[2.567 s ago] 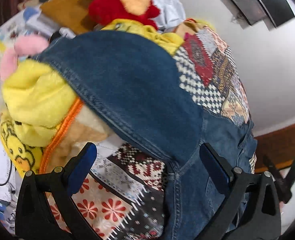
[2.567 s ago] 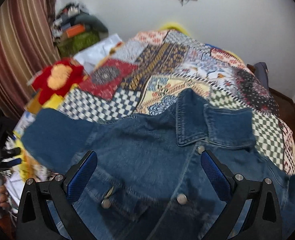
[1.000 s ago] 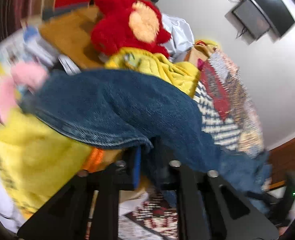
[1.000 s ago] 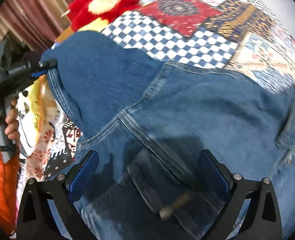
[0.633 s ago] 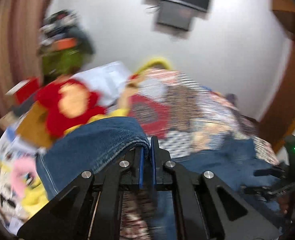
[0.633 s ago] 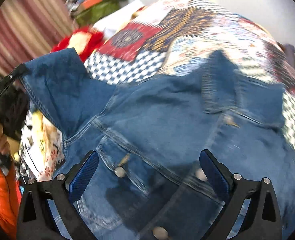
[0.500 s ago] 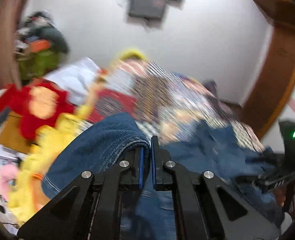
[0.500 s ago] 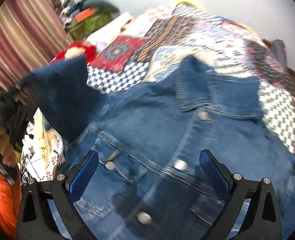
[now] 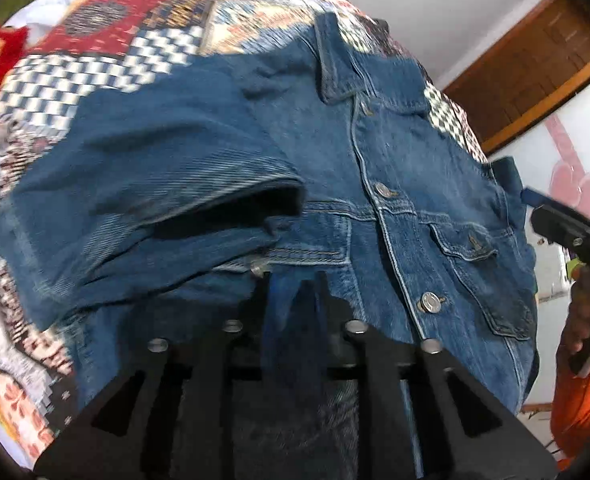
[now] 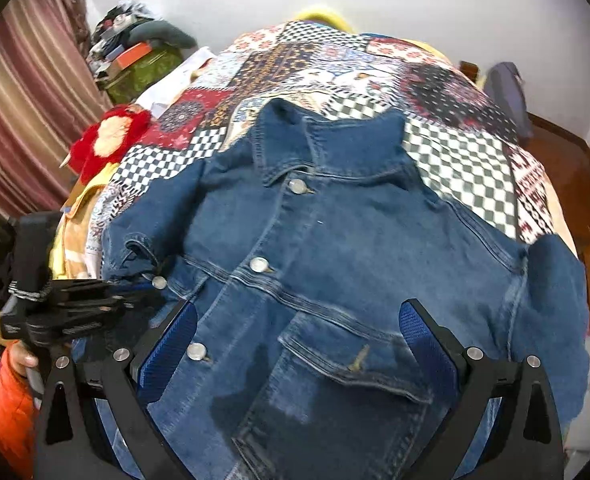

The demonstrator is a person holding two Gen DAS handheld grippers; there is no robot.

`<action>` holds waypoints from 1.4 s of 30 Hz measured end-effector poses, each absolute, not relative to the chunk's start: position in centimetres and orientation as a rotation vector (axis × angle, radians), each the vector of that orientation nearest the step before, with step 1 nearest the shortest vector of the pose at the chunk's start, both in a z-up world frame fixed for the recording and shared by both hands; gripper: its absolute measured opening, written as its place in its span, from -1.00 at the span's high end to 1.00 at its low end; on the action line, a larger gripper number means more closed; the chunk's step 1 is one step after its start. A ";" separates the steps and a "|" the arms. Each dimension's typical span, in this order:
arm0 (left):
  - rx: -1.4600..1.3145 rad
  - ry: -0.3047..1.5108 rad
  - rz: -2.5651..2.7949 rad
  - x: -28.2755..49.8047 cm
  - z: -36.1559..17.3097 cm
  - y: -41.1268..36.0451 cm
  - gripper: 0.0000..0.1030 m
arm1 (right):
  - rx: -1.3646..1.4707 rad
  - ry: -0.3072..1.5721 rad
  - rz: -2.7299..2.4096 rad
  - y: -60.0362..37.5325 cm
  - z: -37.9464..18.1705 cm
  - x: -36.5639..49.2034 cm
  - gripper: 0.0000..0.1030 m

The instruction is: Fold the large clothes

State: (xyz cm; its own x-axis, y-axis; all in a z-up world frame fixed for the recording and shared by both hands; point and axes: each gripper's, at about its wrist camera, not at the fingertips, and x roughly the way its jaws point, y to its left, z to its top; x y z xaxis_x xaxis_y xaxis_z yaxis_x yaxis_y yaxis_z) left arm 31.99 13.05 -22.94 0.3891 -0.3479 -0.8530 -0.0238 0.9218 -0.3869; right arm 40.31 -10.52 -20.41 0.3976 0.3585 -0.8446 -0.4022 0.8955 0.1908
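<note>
Jacket [image 10: 335, 248] lies buttoned; my left tongs [image 9: 291, 300] clench its sleeve [image 9: 143, 184] over the chest, right tongs [image 10: 295, 344] released, other sleeve unfolded.

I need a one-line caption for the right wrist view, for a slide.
Open right gripper hovers over a buttoned denim jacket spread on a patchwork quilt.

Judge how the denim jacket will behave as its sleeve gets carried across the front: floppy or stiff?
The denim jacket probably drapes rather than holds shape: its sleeve sags in soft folds from the shut left hand-held gripper. The thick seams and upright collar suggest some stiffness, so folds may spring back. It likely grips the quilt rather than sliding.
</note>
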 end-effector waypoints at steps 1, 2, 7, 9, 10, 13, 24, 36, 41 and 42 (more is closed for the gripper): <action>-0.374 1.134 -0.194 31.4 -22.2 13.9 0.36 | -0.039 1.056 0.478 -10.7 -20.5 40.3 -0.95; -0.381 1.109 -0.176 30.8 -21.6 14.5 0.20 | -0.026 1.051 0.475 -10.9 -20.4 40.2 -0.95; -0.467 0.965 -0.032 27.9 -18.8 20.2 -0.32 | 0.008 1.017 0.471 -11.0 -19.5 39.8 -0.95; -0.527 0.937 0.057 26.9 -19.4 23.3 -0.34 | 0.017 1.005 0.475 -10.6 -19.1 39.8 -0.95; -0.550 0.937 0.086 26.8 -19.8 24.6 -0.34 | 0.022 1.002 0.480 -10.3 -19.0 39.7 -0.95; -0.674 0.945 0.162 26.2 -22.3 28.2 -0.34 | 0.028 1.008 0.492 -9.4 -19.1 39.8 -0.95; -0.959 1.086 0.085 28.0 -32.2 29.8 -0.35 | -0.059 1.079 0.484 -5.0 -21.8 40.4 -0.95; -0.630 0.978 0.173 29.6 -27.7 28.1 0.58 | -0.124 1.066 0.500 -3.1 -22.1 40.1 -0.95; -0.435 0.828 0.151 30.3 -20.7 25.4 0.77 | -0.161 1.045 0.487 -3.5 -21.9 39.8 -0.95; -0.422 0.799 0.136 30.5 -19.1 24.9 0.77 | -0.166 1.037 0.486 -3.7 -21.7 39.7 -0.95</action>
